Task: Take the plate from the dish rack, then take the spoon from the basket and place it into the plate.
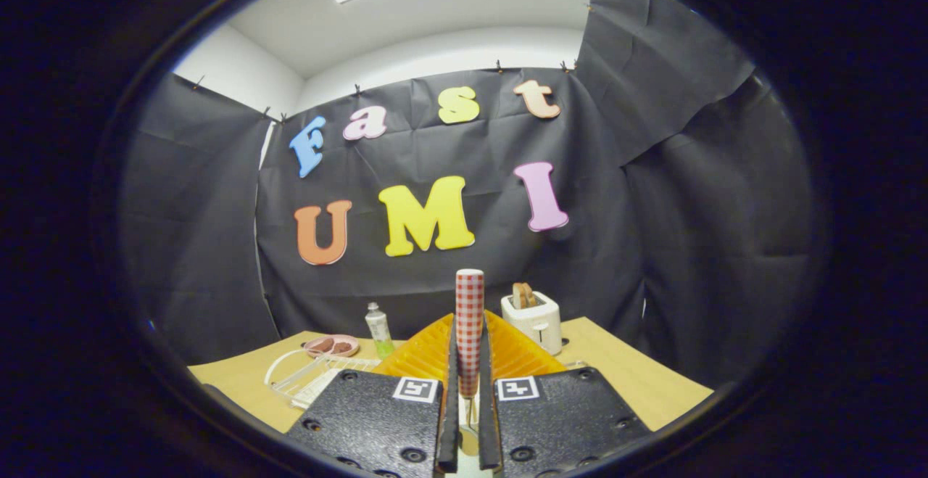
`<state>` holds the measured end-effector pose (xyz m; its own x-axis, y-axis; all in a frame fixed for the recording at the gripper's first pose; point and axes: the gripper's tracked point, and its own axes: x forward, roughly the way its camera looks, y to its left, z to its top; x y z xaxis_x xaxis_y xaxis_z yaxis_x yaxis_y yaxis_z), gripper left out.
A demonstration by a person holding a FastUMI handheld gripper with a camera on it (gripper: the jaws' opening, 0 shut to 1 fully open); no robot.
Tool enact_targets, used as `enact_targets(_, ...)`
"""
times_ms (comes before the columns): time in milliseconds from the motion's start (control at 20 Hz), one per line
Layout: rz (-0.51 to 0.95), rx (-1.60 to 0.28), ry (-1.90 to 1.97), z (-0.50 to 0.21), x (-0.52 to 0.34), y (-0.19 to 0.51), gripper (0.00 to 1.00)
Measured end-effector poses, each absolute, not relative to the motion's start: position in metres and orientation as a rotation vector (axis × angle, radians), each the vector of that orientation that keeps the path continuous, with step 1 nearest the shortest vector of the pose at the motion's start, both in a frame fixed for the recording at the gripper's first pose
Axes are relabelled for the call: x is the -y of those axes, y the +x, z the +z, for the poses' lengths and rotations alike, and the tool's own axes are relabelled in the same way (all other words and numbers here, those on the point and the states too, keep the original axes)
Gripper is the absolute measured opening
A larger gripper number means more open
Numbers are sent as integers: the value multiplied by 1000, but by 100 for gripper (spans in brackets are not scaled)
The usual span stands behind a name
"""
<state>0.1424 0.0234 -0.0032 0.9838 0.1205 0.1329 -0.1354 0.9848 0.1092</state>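
Claw clenched on checked plate, held on edge above orange dish rack. Thin grip; plate may slip, hit tabletop.

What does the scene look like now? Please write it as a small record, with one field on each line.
gripper: gripper shut on the checked plate
held item: checked plate, edge-on, upright between the fingers
below plate: orange dish rack
beyond rack: white toaster with bread in it
beside rack: white wire basket
further back: small bottle, pink dish
surface: wooden table
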Motion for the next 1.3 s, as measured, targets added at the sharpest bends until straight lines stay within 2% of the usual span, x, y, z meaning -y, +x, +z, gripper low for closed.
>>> enact_targets(350, 174, 23, 118, -83, -98, 122, 16)
enact_targets(850, 134, -42, 143, -133, -107, 110, 20)
enact_targets(950, 110, -20, 153, -125, -96, 109, 25)
enact_targets(1000, 99, -12, 157, -124, -92, 108, 34)
enact_targets(1050, 84, -14, 161, -122, -86, 109, 38)
enact_targets(1300, 83, -59, 145, -122, -73, 103, 54)
